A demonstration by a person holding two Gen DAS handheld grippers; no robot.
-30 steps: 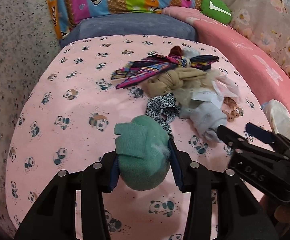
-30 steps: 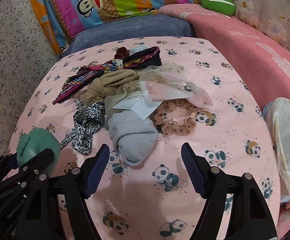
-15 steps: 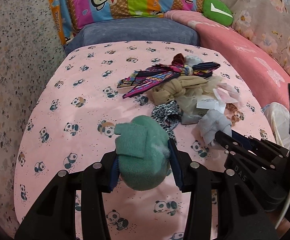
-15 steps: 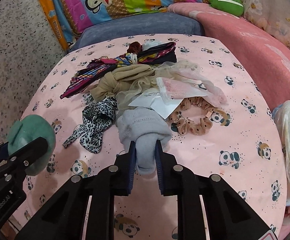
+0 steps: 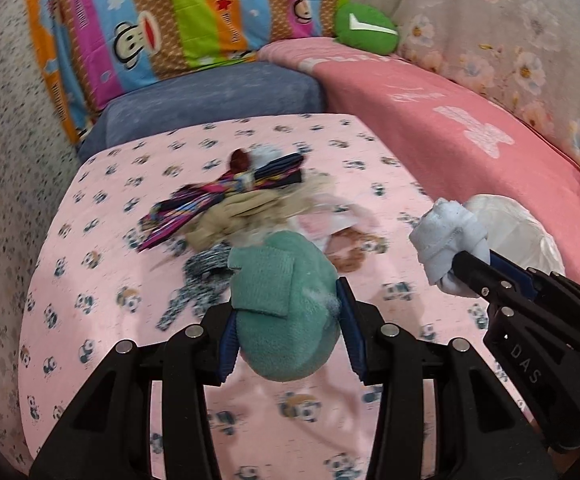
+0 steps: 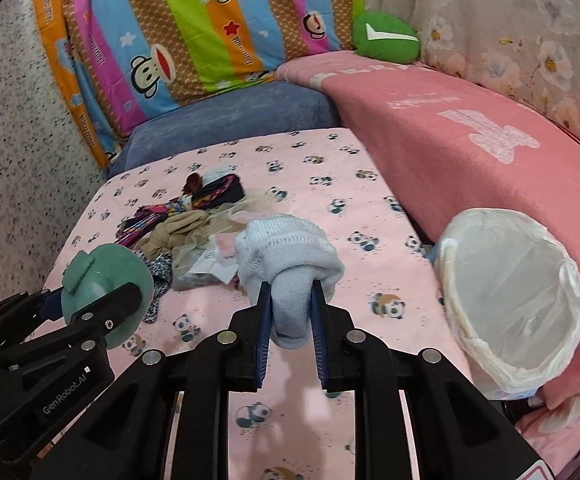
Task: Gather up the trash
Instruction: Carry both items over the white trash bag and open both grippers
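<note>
Green sock (image 5: pixel 286 312) clamped in left gripper (image 5: pixel 288 334), grey sock (image 6: pixel 290 276) in right gripper (image 6: pixel 290 328); blurred pile (image 5: pixel 242 204) behind

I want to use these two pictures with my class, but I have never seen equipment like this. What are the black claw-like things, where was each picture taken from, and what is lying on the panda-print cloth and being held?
The black claws are hand-held grippers: a person carries one in each hand, and no robot arm is involved. Each gripper has a wide-angle camera looking forward along its two fingers, so one picture comes from the left gripper and the other from the right.

The left gripper is shut on a rolled green sock. The right gripper is shut on a rolled pale blue sock. Each gripper also appears at the edge of the other's picture.

On the panda-print sheet lies a pile of small fabric pieces: striped, beige and leopard-print scraps, with some paper. To the right stands a bin lined with a white bag, apparently where the items go.
</note>
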